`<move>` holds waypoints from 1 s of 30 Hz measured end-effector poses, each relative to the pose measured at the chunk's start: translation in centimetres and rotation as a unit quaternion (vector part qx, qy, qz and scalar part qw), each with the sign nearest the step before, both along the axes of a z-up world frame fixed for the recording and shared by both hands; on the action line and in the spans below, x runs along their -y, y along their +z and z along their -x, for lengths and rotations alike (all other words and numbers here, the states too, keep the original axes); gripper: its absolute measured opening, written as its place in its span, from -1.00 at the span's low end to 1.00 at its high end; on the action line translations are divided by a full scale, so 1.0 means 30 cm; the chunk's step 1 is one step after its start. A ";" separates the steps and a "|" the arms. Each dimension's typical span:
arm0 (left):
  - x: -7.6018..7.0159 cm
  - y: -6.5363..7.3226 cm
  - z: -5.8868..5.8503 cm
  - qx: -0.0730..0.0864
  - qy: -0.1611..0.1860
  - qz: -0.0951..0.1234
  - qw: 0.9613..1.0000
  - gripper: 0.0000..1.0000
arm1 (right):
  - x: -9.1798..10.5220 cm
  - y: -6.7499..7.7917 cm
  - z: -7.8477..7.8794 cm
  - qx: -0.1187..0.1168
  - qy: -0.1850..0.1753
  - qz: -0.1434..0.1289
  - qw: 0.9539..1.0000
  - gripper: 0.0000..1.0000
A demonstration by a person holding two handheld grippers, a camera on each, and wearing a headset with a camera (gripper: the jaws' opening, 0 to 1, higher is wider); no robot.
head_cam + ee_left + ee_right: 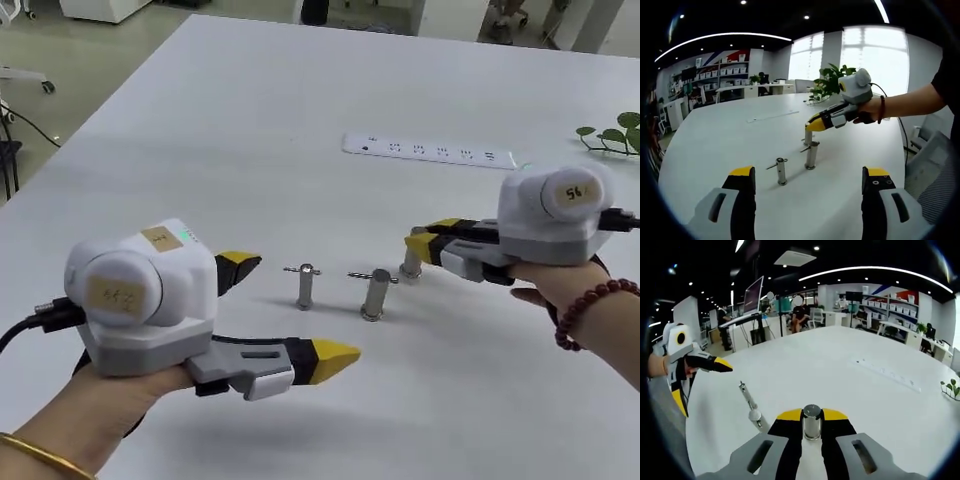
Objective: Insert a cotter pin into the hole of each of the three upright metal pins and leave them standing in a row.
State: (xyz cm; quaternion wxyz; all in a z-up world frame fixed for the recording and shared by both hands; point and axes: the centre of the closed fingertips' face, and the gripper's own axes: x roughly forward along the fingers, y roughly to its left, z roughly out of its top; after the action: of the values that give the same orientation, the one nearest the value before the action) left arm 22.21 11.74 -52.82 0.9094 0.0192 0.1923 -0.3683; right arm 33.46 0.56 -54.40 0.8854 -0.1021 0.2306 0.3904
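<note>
— How far along is it?

— Two of three look done, I judge; the nearest metal pin (305, 287) stands upright on the tabletop (250, 130) with a cotter pin (300, 270) crosswise through its top; the middle metal pin (373, 297), just beside it, carries a second cotter pin (361, 275) the same way.

— And the third?

— The third metal pin (811, 426) stands at the right end of the row, clamped by the right tool (418, 248), whose jaws are narrowed onto it; whether a cotter pin sits in its hole I cannot tell (the jaws cover that part); so at most that one insertion is left, then letting go with the pin upright.

— The other hand?

— The left tool (808, 174) hovers near the row, jaws spread wide, carrying nothing.

— Anything in the way?

— Hardly; a white power strip (430, 151) lies behind the row, and green plant leaves (612, 138) sit at the far right edge; both are well apart from the pins; the one risk, I'd guess, is the right tool tipping its pin or nudging the middle one as it opens.
</note>
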 end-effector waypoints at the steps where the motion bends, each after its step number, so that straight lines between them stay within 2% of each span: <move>1: 0.001 0.000 0.001 0.000 0.000 0.000 1.000 0.73 | 0.005 0.001 0.008 0.000 -0.001 0.000 1.000 -0.86; 14: 0.007 0.008 0.006 0.002 -0.002 0.003 1.000 0.73 | 0.034 0.002 0.134 -0.001 -0.007 0.003 1.000 -0.86; 23: 0.010 0.009 0.009 0.001 -0.003 0.003 1.000 0.73 | 0.012 -0.007 0.216 -0.005 0.000 0.001 1.000 -0.86; 30: 0.015 0.014 0.010 0.002 -0.002 0.008 1.000 0.73 | -0.011 -0.008 0.248 -0.005 0.001 -0.008 1.000 -0.86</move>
State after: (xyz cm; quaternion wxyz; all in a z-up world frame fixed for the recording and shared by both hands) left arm 21.92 11.30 -52.39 0.9090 0.0130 0.1872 -0.3721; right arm 26.03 0.89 -54.64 0.8847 -0.0927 0.2319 0.3935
